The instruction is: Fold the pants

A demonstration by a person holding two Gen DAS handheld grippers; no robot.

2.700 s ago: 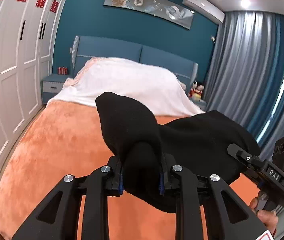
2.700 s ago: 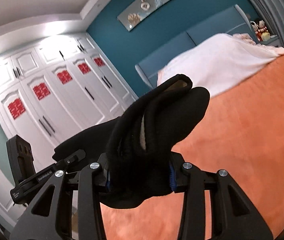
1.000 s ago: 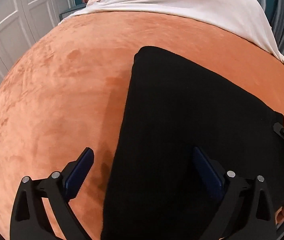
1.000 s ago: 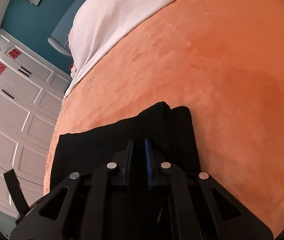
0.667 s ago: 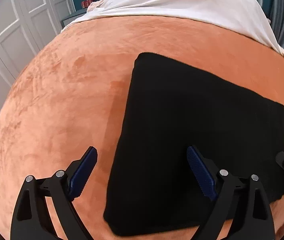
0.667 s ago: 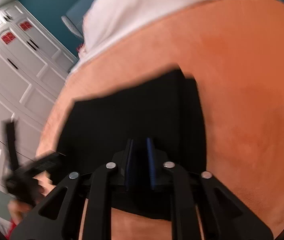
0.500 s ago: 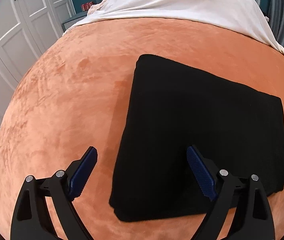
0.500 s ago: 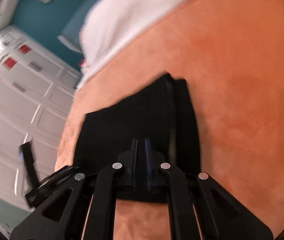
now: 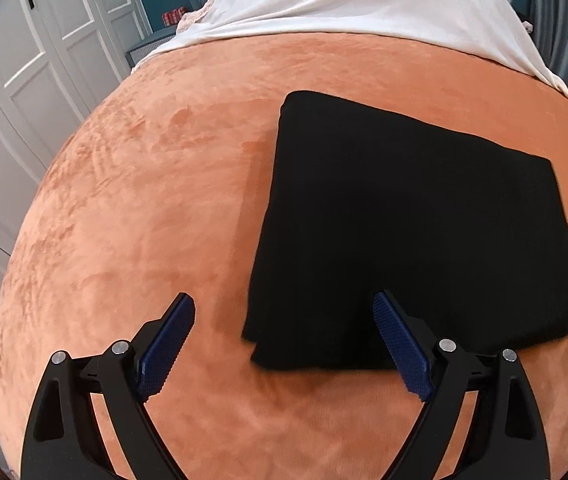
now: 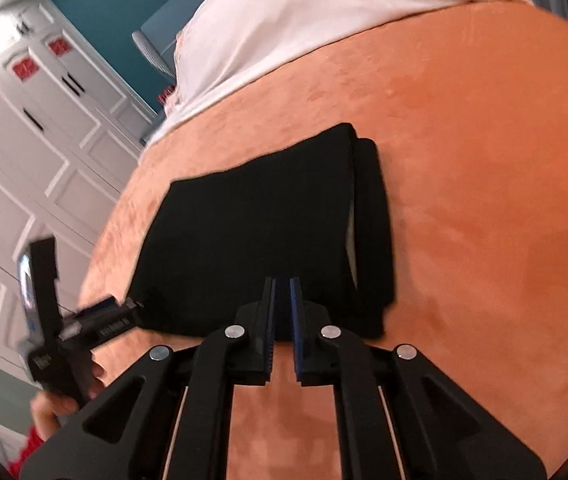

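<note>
The black pants lie folded into a flat rectangle on the orange blanket. They also show in the right wrist view, with stacked layers along their right edge. My left gripper is open and empty, hovering just short of the fold's near edge. My right gripper is shut with nothing between its pads, its tips over the near edge of the pants. The left gripper also shows at the lower left of the right wrist view, held in a hand.
A white duvet covers the far part of the bed. White wardrobe doors stand along the left side. Orange blanket lies around the pants on all sides. Grey curtains hang at the far right.
Both grippers let go of the pants, which were held up and now lie folded on the blanket. Both grippers have since pulled back toward the near edge.
</note>
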